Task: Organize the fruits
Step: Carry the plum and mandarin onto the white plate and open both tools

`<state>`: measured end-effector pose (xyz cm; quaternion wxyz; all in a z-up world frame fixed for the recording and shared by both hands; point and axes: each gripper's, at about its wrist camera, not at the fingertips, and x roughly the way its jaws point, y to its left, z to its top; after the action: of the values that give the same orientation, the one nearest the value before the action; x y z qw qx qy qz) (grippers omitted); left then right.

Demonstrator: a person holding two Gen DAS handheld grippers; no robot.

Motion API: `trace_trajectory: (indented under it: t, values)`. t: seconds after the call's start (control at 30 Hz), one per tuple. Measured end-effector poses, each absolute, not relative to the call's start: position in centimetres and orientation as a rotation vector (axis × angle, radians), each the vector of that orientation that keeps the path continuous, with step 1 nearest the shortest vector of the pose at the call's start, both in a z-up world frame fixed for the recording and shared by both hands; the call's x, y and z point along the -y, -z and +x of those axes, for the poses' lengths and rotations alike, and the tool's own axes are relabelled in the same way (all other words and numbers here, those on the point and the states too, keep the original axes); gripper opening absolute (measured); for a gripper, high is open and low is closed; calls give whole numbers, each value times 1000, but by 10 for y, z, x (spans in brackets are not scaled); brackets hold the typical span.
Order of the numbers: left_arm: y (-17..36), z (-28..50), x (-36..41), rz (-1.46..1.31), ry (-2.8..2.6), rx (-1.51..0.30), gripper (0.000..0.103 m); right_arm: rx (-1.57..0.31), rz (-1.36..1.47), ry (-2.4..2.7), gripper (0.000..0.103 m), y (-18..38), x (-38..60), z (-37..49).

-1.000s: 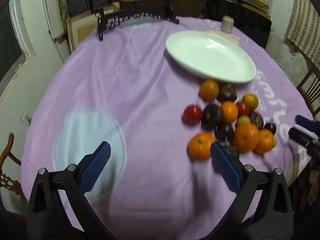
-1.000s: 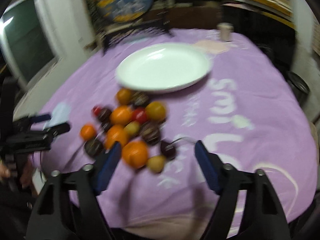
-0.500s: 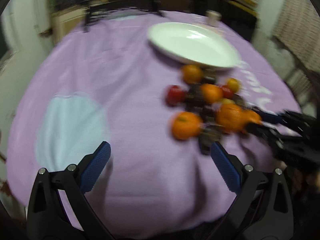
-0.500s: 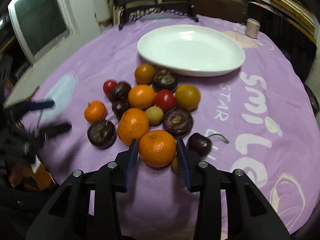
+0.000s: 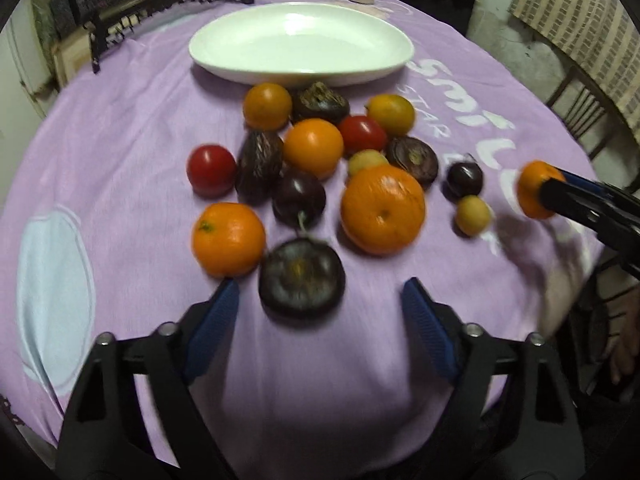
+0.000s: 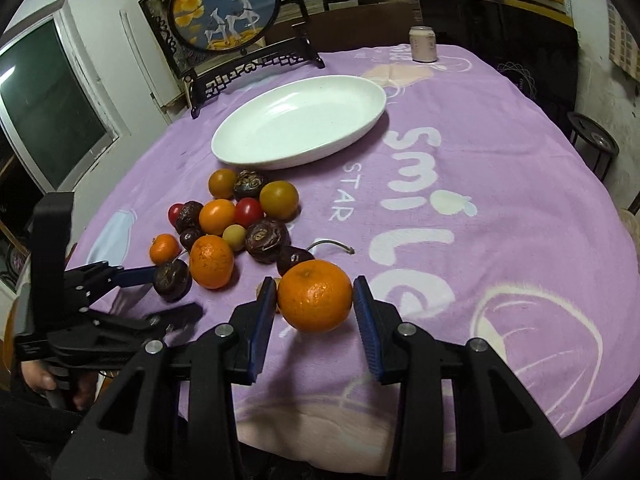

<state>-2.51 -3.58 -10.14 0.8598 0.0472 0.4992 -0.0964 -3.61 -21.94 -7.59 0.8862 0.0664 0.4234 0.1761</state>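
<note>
Lifted since half a second ago, the orange [image 6: 315, 296] now sits clamped between the pads of the right gripper [image 6: 315, 300], off the purple bench [image 6: 500, 184] and near its front edge. Judging by the task, the carry to the white plate [image 6: 300, 128] at the far side comes next (it holds no fruit yet). Remaining fruit [image 5: 320, 160] lies clustered just in front of the plate. Left gripper [image 5: 320, 304] hangs wide open, empty, around a dark round fruit [image 5: 301, 276]. The orange's skin looks bright and dimpled.
</note>
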Motion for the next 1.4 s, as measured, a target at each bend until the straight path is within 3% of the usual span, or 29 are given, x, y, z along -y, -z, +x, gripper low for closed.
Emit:
trace_trajectory:
  t: [0.03, 0.07, 0.5, 0.8, 1.0, 1.3, 1.37, 1.4]
  values:
    - [102, -24, 36, 112, 184, -1032, 47, -881, 143, -370, 40, 76, 219, -36]
    - [99, -24, 36, 117, 172, -1021, 40, -884, 144, -374, 40, 77, 218, -35]
    - [50, -11, -6, 5, 248, -944, 40, -879, 122, -425, 40, 67, 194, 2]
    - [15, 156, -7, 12, 121, -913, 40, -805, 4, -390, 40, 30, 158, 117]
    - [38, 255, -6, -63, 77, -994, 40, -864, -4, -367, 40, 48, 147, 212]
    - [60, 269, 13, -23, 97, -1008, 40, -916, -27, -352, 40, 70, 137, 252]
    - [60, 269, 11, -32, 95, -999, 42, -919, -35, -337, 42, 74, 137, 256]
    - [56, 267, 9, -42, 94, -983, 52, -915, -38, -321, 50, 74, 138, 255]
